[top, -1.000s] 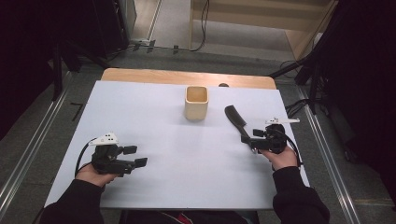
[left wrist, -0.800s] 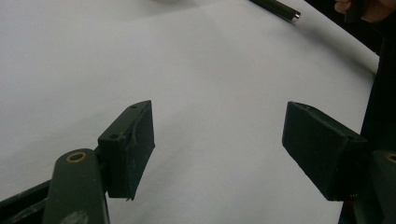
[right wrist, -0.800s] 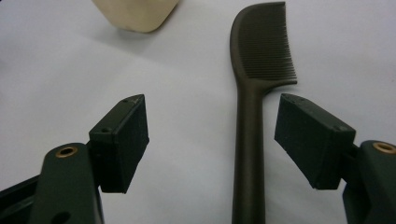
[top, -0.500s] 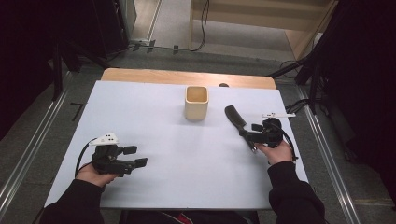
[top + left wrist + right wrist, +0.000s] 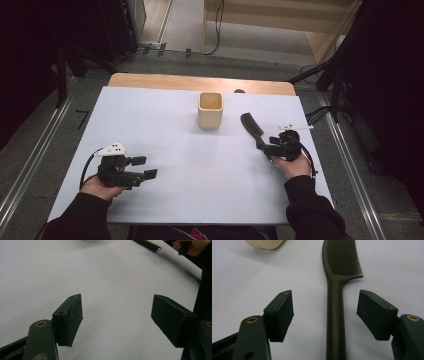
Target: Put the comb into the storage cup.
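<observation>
Right gripper view: comb [image 5: 336, 312] handle between parted jaws, untouched.

A: What lies between the black fingers [image 5: 280, 315] of the right gripper [image 5: 325, 315]?

B: A dark brown plastic comb [image 5: 337, 290], flat on the white tabletop [image 5: 249, 277]. Its handle runs up between the two fingers, touching neither; they stand wide apart on either side.

A: And its teeth?

B: They point to the right, beyond the fingertips.

A: Anything else?

B: The rounded bottom edge of a cream-coloured cup [image 5: 265, 243] at the top left, well apart from the comb.
</observation>
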`<control>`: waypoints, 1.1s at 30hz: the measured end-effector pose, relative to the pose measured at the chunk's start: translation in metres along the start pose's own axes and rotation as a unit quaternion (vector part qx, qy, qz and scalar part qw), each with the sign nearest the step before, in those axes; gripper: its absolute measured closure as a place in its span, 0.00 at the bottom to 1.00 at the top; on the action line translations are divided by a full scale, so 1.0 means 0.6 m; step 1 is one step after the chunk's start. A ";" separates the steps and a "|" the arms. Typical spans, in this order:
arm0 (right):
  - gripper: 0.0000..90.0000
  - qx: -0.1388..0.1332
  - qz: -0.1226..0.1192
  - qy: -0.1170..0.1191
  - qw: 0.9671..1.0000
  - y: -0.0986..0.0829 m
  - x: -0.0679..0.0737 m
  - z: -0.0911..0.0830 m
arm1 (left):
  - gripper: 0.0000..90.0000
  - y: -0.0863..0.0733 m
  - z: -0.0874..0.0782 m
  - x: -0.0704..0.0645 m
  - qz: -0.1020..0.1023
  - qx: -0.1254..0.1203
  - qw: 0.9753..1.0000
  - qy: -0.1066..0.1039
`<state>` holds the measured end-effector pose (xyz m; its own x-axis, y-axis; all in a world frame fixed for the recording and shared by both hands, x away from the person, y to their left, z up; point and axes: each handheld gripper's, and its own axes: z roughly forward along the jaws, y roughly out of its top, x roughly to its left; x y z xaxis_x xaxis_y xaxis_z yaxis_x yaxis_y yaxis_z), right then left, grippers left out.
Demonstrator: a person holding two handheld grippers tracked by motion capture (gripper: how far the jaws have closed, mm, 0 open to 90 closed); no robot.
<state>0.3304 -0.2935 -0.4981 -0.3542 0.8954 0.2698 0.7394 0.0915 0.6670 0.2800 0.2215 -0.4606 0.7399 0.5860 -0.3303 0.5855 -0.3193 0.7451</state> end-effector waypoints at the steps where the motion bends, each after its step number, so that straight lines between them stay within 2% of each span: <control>1: 0.31 0.000 0.004 0.000 1.000 -0.002 -0.001 0.001 | 0.29 0.000 0.000 0.000 0.000 0.000 1.000 0.000; 9: 0.39 0.000 0.009 -0.009 1.000 -0.016 -0.006 0.002 | 0.29 0.000 -0.001 0.000 0.000 0.000 1.000 0.003; 13: 0.42 0.004 -0.001 -0.023 1.000 -0.023 -0.002 0.000 | 0.29 0.000 -0.001 0.001 -0.002 -0.002 1.000 0.004; 20: 0.43 0.012 0.003 -0.028 1.000 -0.040 0.000 -0.009 | 0.29 0.000 -0.006 0.005 -0.006 -0.006 1.000 0.008; 23: 0.44 0.020 0.013 -0.033 0.999 -0.049 -0.001 -0.012 | 0.29 0.000 -0.005 0.006 -0.006 -0.008 1.000 0.009; 25: 0.47 0.011 0.015 -0.032 0.999 -0.057 -0.003 -0.015 | 0.29 0.000 -0.005 0.007 -0.006 -0.008 1.000 0.008; 33: 0.50 0.008 -0.006 -0.050 0.999 -0.058 0.006 -0.009 | 0.29 0.002 -0.002 0.006 -0.003 -0.005 1.000 0.007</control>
<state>0.3005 -0.2956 -0.5165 -0.3048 0.9332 0.1904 0.7443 0.1086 0.6590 0.2831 0.2243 -0.4602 0.7311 0.5990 -0.3267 0.5869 -0.3081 0.7487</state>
